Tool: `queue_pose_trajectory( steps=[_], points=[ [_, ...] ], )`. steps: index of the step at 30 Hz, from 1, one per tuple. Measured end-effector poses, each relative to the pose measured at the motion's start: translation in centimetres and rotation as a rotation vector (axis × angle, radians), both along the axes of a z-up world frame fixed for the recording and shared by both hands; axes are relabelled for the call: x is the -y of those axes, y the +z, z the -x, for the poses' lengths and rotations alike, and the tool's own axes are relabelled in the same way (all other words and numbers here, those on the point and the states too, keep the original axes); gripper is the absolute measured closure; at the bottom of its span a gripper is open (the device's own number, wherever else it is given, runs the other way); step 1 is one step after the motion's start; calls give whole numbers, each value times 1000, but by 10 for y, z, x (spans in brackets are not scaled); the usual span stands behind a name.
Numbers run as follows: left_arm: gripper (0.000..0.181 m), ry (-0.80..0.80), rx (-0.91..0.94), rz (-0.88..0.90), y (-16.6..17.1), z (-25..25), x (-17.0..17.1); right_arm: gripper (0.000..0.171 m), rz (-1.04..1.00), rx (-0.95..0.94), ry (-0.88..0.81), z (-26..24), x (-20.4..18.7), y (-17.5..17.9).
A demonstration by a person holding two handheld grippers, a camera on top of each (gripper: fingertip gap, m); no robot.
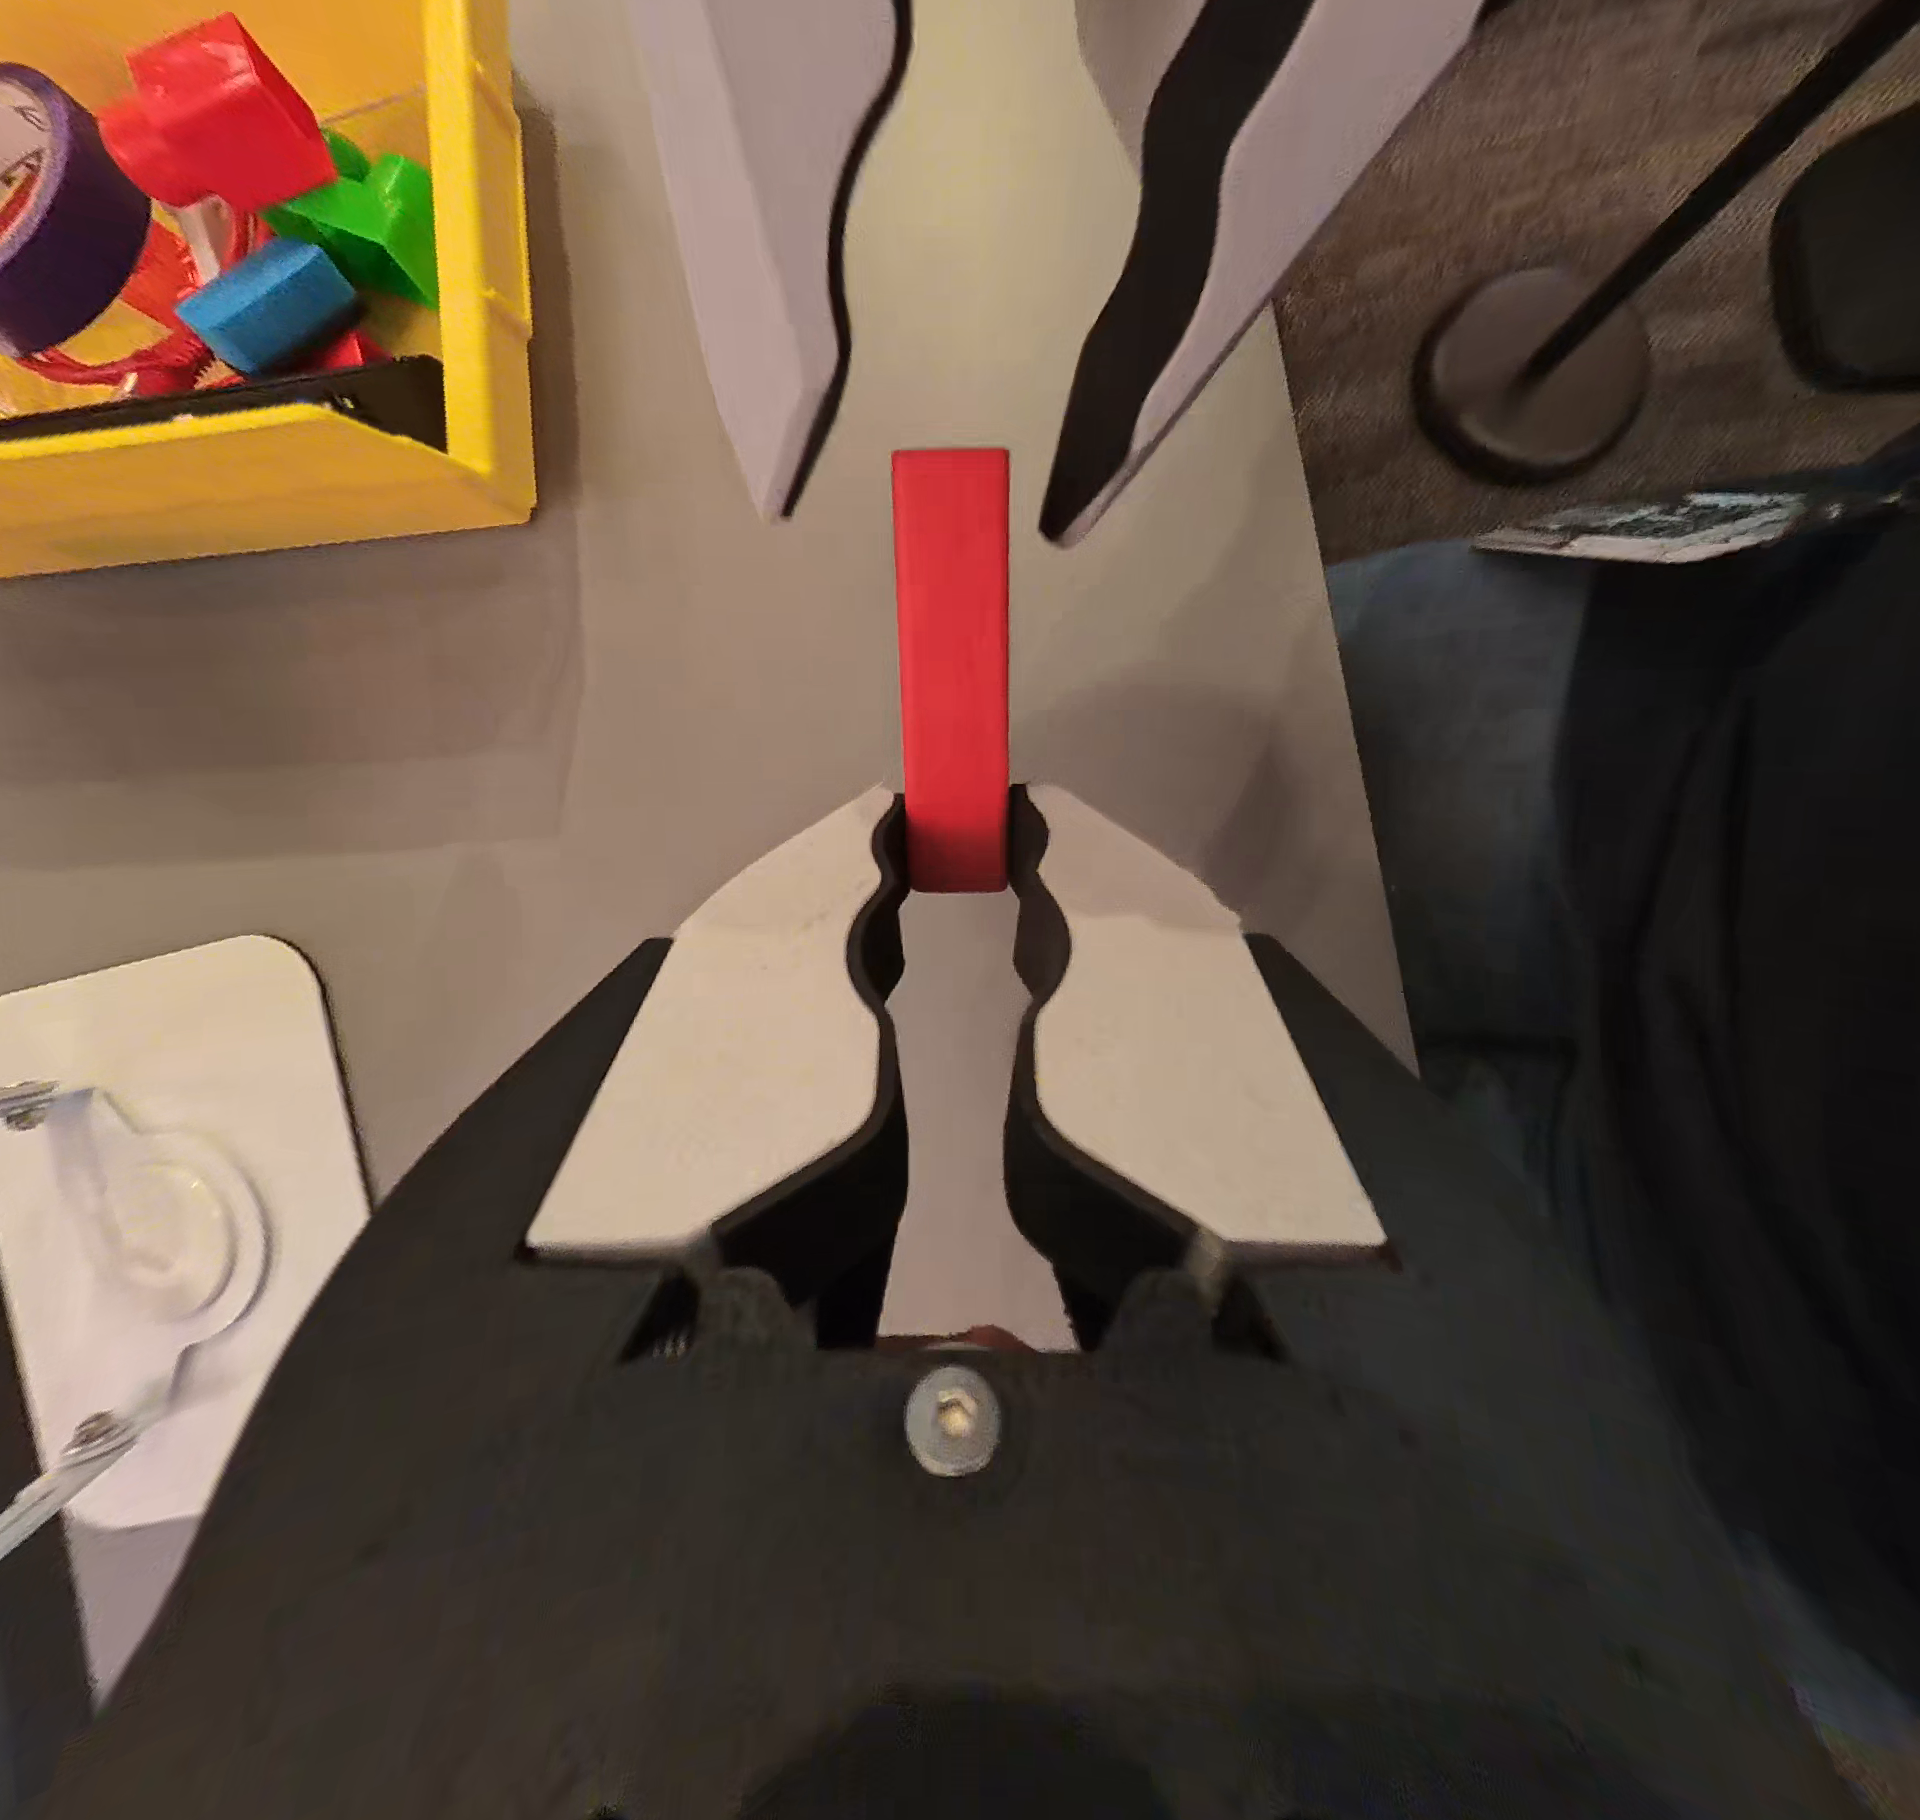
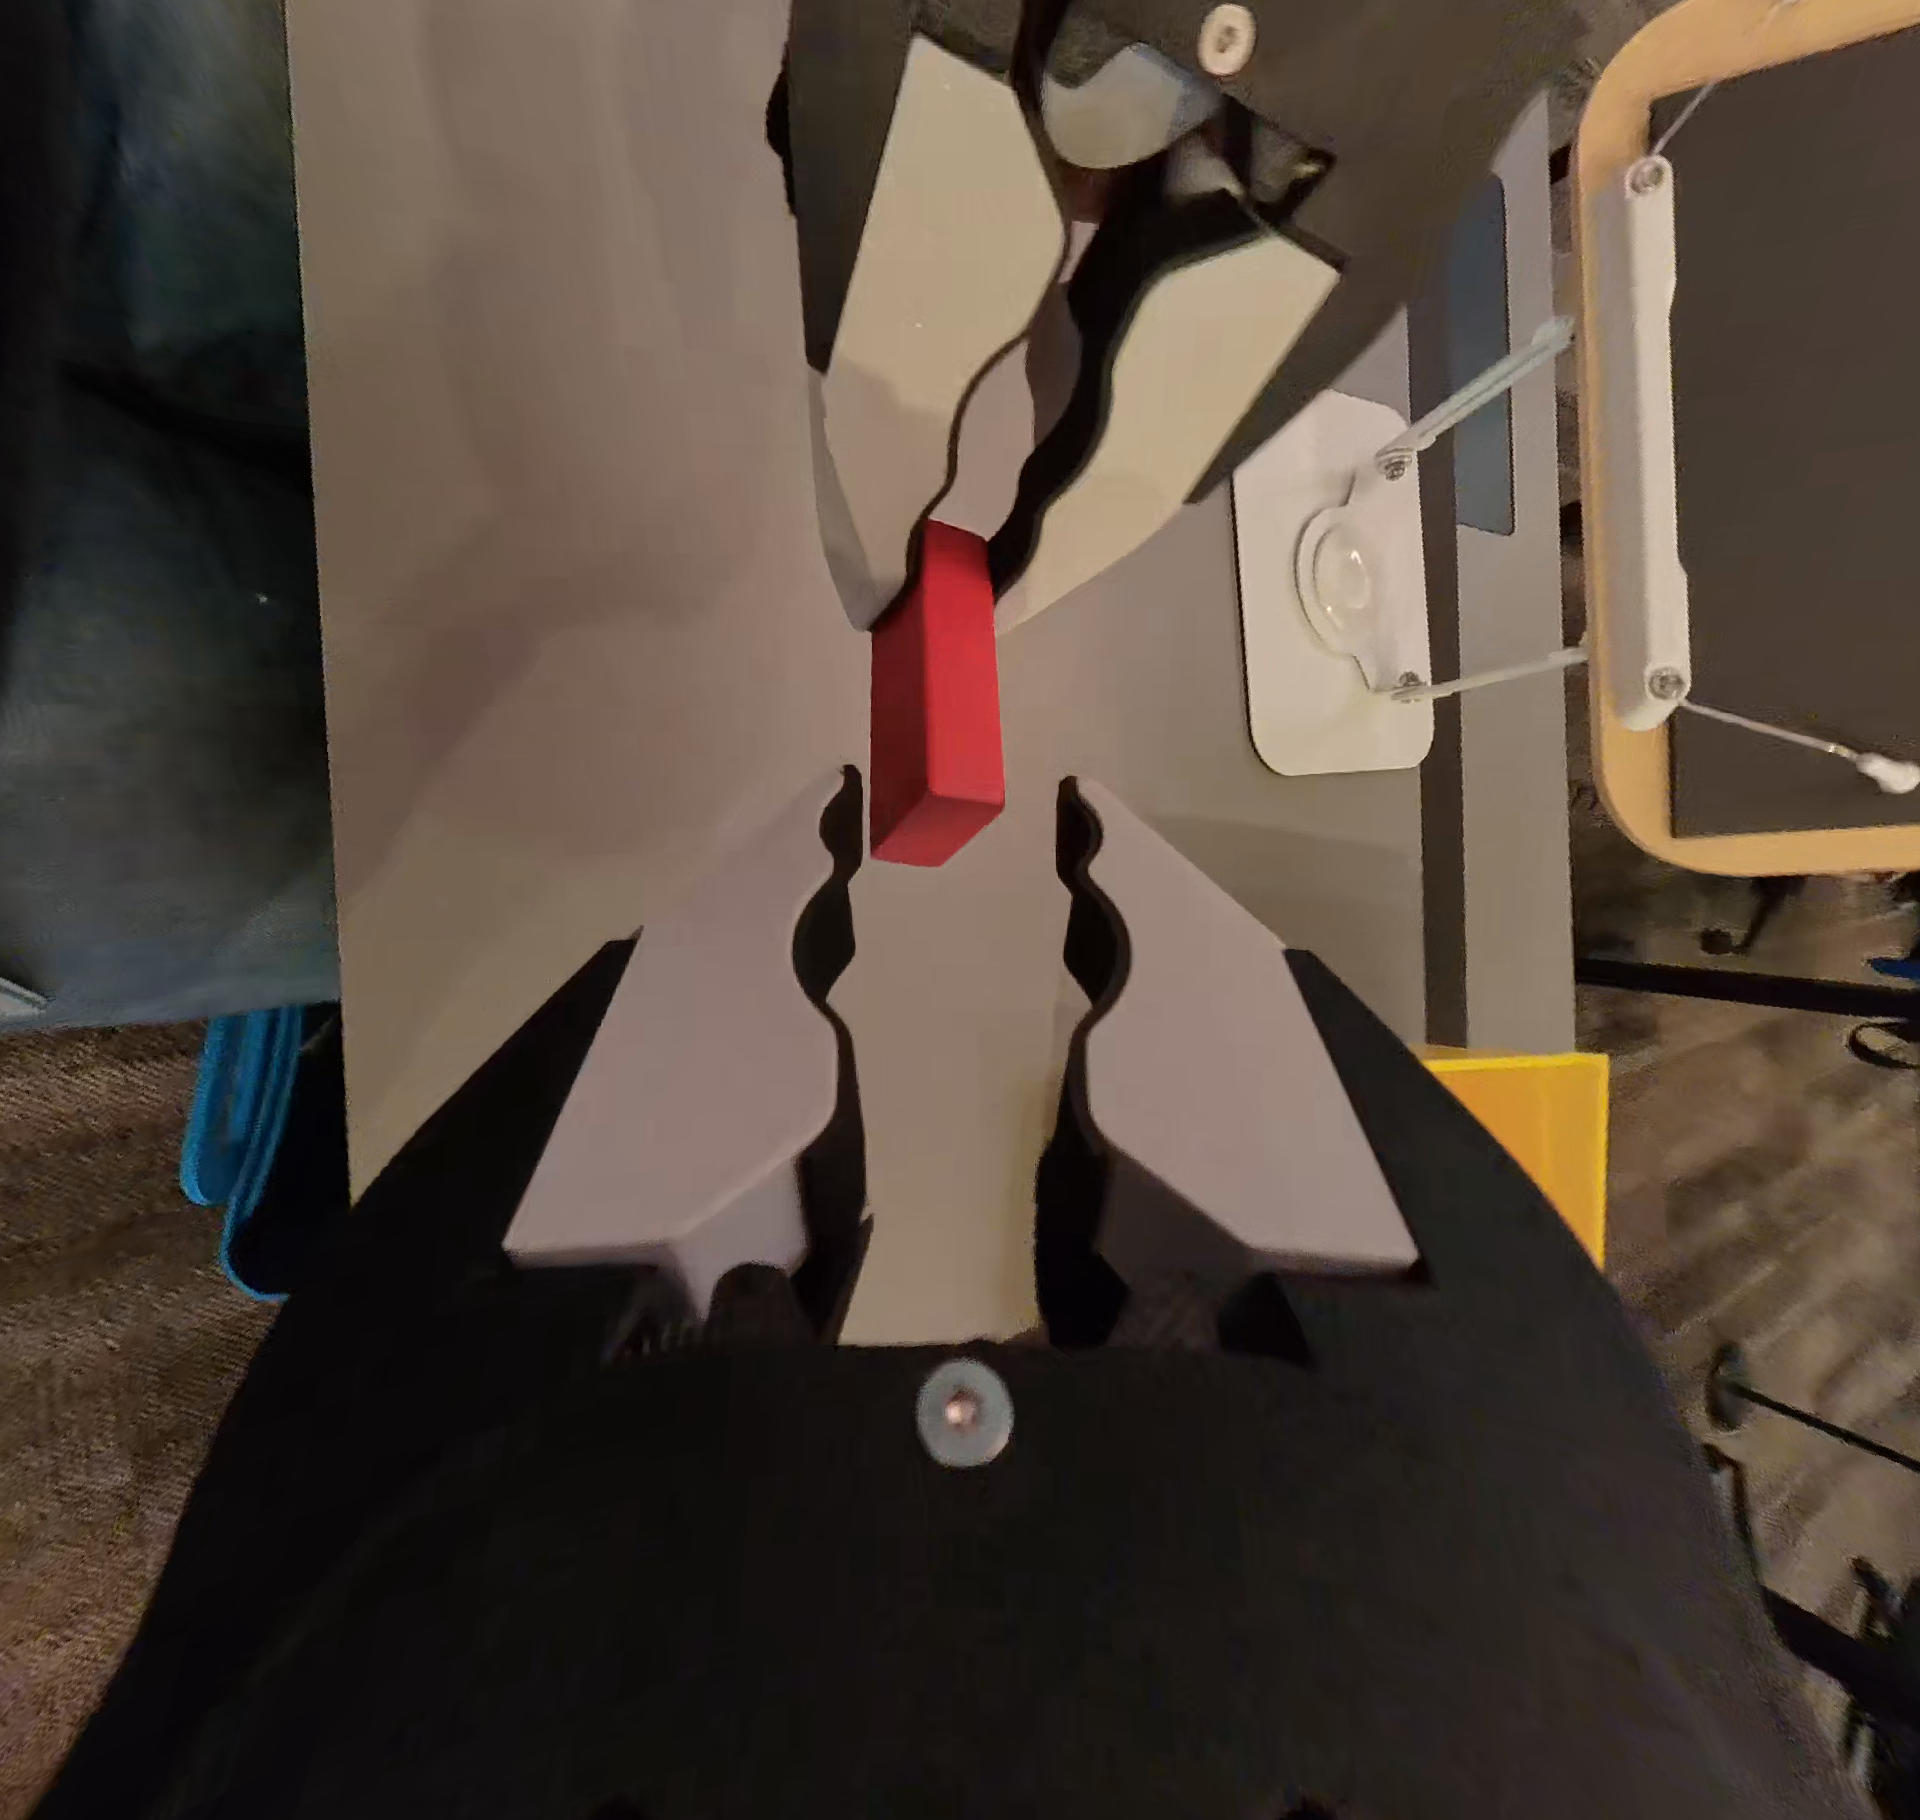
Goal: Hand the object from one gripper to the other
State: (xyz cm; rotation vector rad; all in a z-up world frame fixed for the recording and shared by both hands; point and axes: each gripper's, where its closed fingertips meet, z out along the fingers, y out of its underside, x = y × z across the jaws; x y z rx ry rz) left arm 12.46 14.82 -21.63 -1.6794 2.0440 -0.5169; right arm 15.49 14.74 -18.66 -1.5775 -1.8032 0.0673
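Observation:
A long red block [image 1: 952, 658] is clamped by its near end in my left gripper [image 1: 956, 814], which holds it above the grey table [image 1: 468, 710], pointing forward. My right gripper [image 1: 920, 513] comes in from the top of the left wrist view, open, its fingertips on either side of the block's far end without touching it. In the right wrist view the same red block [image 2: 935, 721] reaches in between the tips of my open right gripper [image 2: 958, 799], near the left finger. The left gripper [image 2: 940, 586] grips its far end there.
A yellow bin [image 1: 488, 243] with red, green and blue blocks and a purple tape roll stands on the table at upper left. A white plate with a clear dome [image 1: 156, 1240] lies at lower left. The table edge, carpet and a person's dark trousers are at right. My right fingertips sit around 5 cm from my left ones.

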Motion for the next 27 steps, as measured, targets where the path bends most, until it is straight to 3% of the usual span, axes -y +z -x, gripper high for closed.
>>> queue_pose_trajectory(
  steps=[5, 12, 20, 27],
  points=[
    [165, -33, -54, -66, 6, -3, 2, 155, 46, -81, 34, 11, 4, -4],
    [165, -59, 12, -81, 15, -6, 1, 157, 145, -279, 25, 10, 4, 4],
    [139, 44, 479, 129, 61, -14, -5, 157, 279, -856, -4, 2, -6, 49],
    [139, 145, 782, 289, 66, -30, 1, 157, 414, -1421, 84, -5, -6, 77]
  ],
)
